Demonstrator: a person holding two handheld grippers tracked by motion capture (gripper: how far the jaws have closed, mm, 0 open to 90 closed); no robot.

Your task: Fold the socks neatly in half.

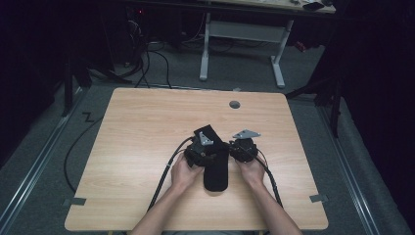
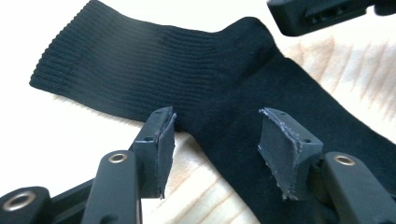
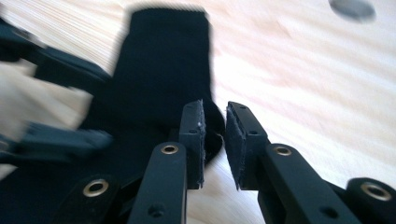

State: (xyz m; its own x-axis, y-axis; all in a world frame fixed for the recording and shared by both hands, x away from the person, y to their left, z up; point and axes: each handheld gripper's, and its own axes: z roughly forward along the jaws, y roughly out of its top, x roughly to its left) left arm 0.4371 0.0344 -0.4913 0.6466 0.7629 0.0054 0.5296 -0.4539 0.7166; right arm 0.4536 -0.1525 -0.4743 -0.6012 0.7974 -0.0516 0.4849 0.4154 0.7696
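From the high view, a black sock [image 1: 216, 171] is lying near the front edge of the counter [image 1: 137, 142], about midway along it, toe toward the person. The left gripper [image 1: 208, 142] is sitting at the sock's upper end, the right gripper [image 1: 243, 147] just beside its right edge.

The left gripper view is looking along spread jaws: the ribbed cuff [image 2: 116, 65] is running up and away, the foot part [image 2: 317, 116] is passing between the pads, and neither pad is pressing on cloth. The right gripper's black body is poking in at the top right corner.

In the right gripper view, the jaws are standing narrowly apart with a small fold of the sock's edge [image 3: 212, 126] in the gap; nothing is looking pinched, though blur is softening it. A grey cap [image 3: 352, 9] is sitting in the counter far off.

This sock is looking light, limp and thin, likely to slump when lifted. Nipping an edge or the cuff seems best.
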